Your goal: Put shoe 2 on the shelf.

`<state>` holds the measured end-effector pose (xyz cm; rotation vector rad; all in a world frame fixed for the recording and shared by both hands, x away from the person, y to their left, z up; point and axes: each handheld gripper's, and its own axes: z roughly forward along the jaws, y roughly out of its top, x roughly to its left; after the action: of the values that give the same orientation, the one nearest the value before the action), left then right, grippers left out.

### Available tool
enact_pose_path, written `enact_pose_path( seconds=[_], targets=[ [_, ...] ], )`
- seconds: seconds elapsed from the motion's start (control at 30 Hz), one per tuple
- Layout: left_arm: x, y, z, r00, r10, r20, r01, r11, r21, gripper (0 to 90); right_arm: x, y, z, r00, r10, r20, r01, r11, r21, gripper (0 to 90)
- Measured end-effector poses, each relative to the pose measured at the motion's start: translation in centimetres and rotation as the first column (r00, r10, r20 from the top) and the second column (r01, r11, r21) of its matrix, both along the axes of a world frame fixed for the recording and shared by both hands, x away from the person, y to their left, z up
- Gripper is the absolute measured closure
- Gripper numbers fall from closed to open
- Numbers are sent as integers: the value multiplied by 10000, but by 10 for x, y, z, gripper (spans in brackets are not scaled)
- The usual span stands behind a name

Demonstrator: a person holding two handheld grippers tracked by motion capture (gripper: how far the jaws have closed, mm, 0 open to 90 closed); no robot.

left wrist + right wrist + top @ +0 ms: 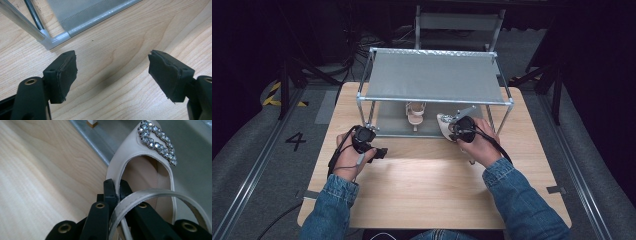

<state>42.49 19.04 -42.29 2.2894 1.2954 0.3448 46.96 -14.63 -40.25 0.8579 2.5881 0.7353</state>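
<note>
The right claw (117, 188) pinches the shoe (140, 157) by its thin side edge at the rack (434, 100) front, a light but slippery hold; the left claw (112, 72) stands spread.

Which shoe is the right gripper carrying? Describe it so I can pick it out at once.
Start at the grey two-tier rack on the wooden table. At its lower shelf's front right edge, the right gripper is shut on the cream shoe. Unlike the matching shoe on the shelf, it carries a rhinestone buckle facing the gripper's camera.
</note>
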Motion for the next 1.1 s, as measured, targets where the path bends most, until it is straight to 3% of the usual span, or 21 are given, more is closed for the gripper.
enact_pose_path(
  seconds=[0.43,0.73,0.87,0.93,1.0,1.1],
  targets=[
    [1,2,0,10000,35,-53,-35,10000,-77,233,26,16,-19,9997,52,226,-41,9987,-505,877],
    [2,5,-1,10000,22,-23,-22,10000,-55,233,32,20,-26,9994,15,339,13,9968,-803,868],
    [2,3,-1,10000,45,-62,-46,9999,-137,233,32,19,-25,9986,17,522,24,9969,-782,785],
    [2,4,-1,10000,23,-66,-24,9999,-102,233,31,16,-22,9972,-139,739,176,9986,-498,643],
    [3,4,-2,9999,19,-135,-20,10000,-49,233,30,15,-21,9973,-186,714,204,9995,-242,560],
    [4,5,-3,9999,21,-102,-22,9999,-100,233,27,10,-19,9977,-155,661,157,9999,-18,521]
  ],
)
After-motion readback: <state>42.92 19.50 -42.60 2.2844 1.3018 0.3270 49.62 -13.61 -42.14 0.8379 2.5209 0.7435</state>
